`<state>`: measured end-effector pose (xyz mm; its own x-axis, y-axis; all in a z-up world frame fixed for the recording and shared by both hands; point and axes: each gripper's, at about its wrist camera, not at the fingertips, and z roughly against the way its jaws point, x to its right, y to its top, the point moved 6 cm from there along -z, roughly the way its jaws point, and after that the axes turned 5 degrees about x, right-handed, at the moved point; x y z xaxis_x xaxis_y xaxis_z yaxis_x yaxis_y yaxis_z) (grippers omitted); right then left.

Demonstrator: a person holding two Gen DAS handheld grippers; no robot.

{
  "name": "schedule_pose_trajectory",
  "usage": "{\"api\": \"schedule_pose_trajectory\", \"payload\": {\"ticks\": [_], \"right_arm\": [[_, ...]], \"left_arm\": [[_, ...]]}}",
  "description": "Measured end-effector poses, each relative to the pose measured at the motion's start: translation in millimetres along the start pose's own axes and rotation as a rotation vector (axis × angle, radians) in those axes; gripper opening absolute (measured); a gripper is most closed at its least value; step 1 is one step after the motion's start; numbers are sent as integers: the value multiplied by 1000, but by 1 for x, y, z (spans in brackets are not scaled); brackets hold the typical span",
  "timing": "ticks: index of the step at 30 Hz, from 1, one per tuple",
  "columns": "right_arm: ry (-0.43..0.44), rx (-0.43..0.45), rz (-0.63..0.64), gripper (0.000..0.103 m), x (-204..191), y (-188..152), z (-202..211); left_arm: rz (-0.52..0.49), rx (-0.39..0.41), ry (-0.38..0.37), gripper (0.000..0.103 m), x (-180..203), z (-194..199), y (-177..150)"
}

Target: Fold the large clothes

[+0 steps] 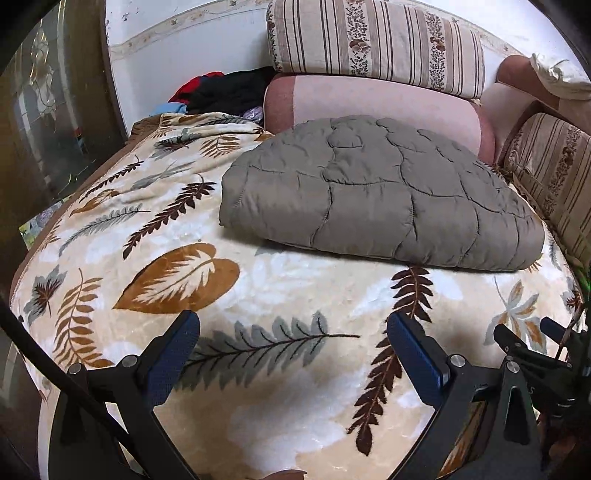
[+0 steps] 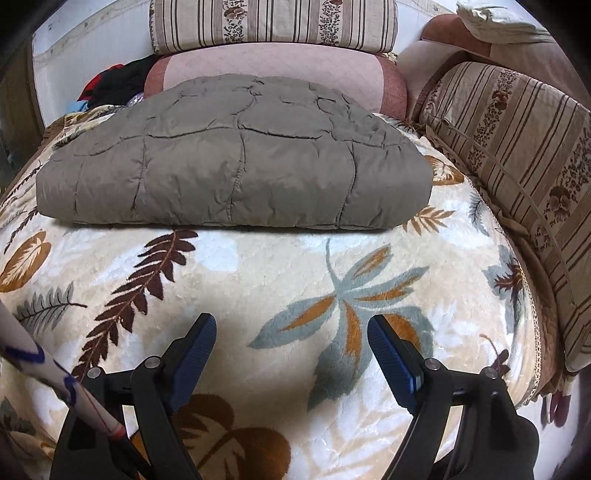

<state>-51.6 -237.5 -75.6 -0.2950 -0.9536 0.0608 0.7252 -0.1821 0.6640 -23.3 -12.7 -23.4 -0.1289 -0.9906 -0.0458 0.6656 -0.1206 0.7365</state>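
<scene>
Blue-padded fingers (image 1: 413, 354) of the left gripper (image 1: 291, 350) stand wide apart with nothing between them, above the leaf-print blanket (image 1: 295, 288). So do those of the right gripper (image 2: 291, 350). Beyond both lies the folded grey quilted jacket (image 2: 236, 162), flat on the blanket, its long axis running left to right, backed by a pink cushion (image 2: 273, 62) and striped floral bolster (image 2: 273, 26). No legible writing shows.
</scene>
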Motion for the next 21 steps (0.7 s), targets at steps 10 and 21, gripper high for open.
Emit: {"api": "schedule_pose_trajectory", "payload": {"ticks": [10,21], "right_arm": [[4,-10,27,88,-7,-3,-3],[2,-18,35,88,-10,-6,-5]], "left_arm": [[-13,-30,-4,101,2,-7,-4],[-14,-49,-13,101,4,-10,-8]]}}
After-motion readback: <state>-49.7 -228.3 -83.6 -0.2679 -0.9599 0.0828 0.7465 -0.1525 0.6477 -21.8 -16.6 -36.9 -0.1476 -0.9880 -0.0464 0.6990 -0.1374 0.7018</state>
